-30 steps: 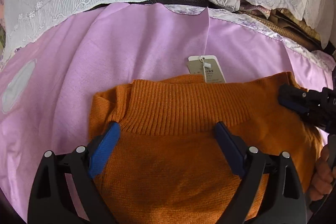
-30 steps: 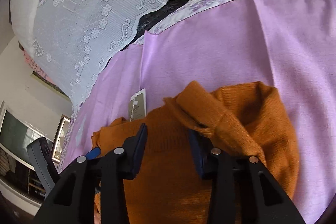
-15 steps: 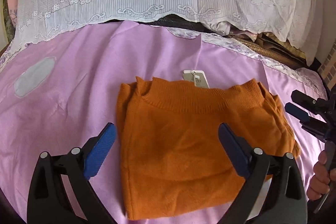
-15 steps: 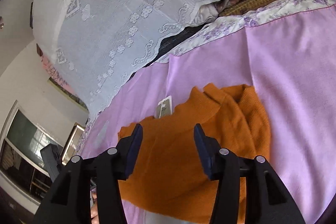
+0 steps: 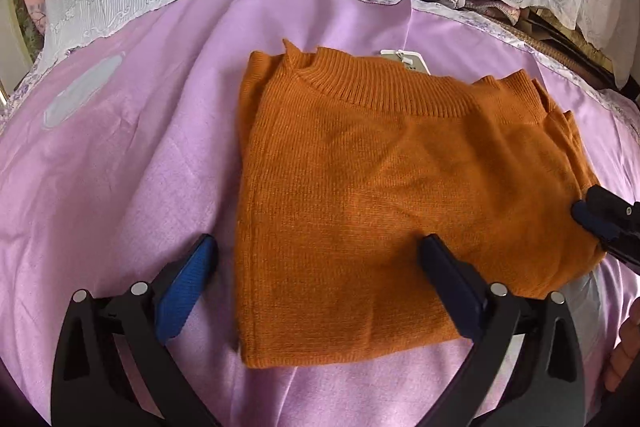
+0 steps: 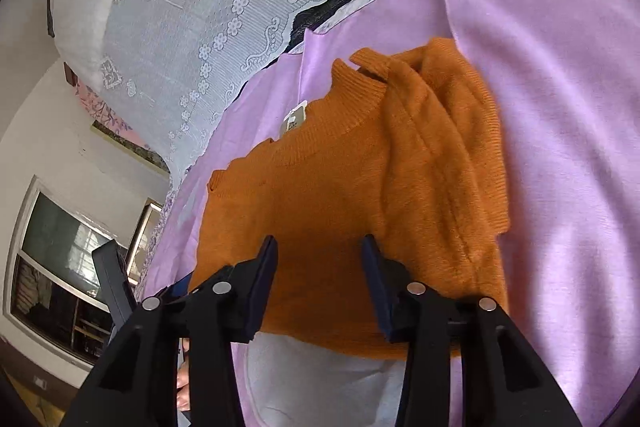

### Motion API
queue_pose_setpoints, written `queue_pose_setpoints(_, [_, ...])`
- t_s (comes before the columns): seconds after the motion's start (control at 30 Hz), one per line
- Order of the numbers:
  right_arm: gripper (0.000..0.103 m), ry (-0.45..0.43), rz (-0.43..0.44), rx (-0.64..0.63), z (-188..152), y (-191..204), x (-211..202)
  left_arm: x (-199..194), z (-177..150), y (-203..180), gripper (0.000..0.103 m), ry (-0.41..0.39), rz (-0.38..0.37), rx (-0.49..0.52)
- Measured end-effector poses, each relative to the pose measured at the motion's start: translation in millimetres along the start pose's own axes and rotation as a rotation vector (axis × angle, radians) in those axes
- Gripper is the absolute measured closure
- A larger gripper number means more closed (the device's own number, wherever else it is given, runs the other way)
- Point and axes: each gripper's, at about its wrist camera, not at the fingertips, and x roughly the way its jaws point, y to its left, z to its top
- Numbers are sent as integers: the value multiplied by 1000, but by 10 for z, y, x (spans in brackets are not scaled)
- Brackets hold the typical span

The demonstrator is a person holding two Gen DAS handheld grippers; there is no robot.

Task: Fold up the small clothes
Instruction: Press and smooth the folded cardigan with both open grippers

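Two claws over one folded orange sweater (image 5: 392, 195) on purple sheet (image 5: 132, 163), left claw (image 5: 316, 267) spreading wide astride its near-left edge, right claw (image 6: 318, 273) closing above its near hem, neither gripping it.

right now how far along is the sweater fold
Mostly done: the orange sweater lies as a compact rectangle on the purple sheet, its paper tag poking out past the collar. Nothing is gripped. The left gripper is opening, the right gripper closing, both pads free of fabric. Left: perhaps tidying the bunched right edge.

Orange knit sweater (image 5: 384, 195) — folded, lying flat, ribbed collar at far edge
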Motion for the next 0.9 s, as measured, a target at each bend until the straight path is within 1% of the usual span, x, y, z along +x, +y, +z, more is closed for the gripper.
queue_pose_setpoints(0.07, [66,-20,-8,33,-7,-123,-98,-43,-30,-15,4,-11,26,9])
queue_pose_setpoints(0.17, [68,-44,12,112,-6,-306,-222,-127,-81,26,4,-24,46,-3])
queue_pose_setpoints(0.23, [68,-65,-6,120,-23,-324,-306,-193,-114,53,4,-37,59,-13])
queue_pose_setpoints(0.27, [65,-77,-27,114,-36,-299,-352,-234,-132,62,4,-49,79,-16])
queue_pose_setpoints(0.3, [57,-98,-54,100,-51,-250,-403,-276,-145,67,4,-62,96,-18])
queue_pose_setpoints(0.33, [53,-118,-75,77,-66,-192,-451,-318,-154,69,4,-75,107,-19])
queue_pose_setpoints(0.37, [45,-141,-99,44,-82,-102,-497,-363,-158,66,4,-91,110,-19])
queue_pose_setpoints(0.4, [45,-159,-114,4,-99,1,-536,-402,-157,58,4,-108,111,-17])
queue_pose_setpoints(0.47, [45,-175,-110,-77,-124,221,-561,-481,-153,33,4,-143,112,-11])
queue_pose_setpoints(0.57, [45,-159,-75,-155,-181,465,-503,-540,-135,-1,4,-171,107,-2])
queue_pose_setpoints(0.6, [44,-145,-76,-178,-207,532,-450,-539,-128,-9,4,-173,107,-1])
queue_pose_setpoints(0.7, [44,-109,-119,-259,-286,688,-240,-482,-110,-41,4,-160,110,12])
queue_pose_setpoints(0.8, [45,-65,-167,-306,-343,728,-52,-377,-105,-69,4,-127,115,29])
queue_pose_setpoints(0.9, [44,-17,-211,-279,-332,594,94,-177,-111,-92,4,-50,129,46])
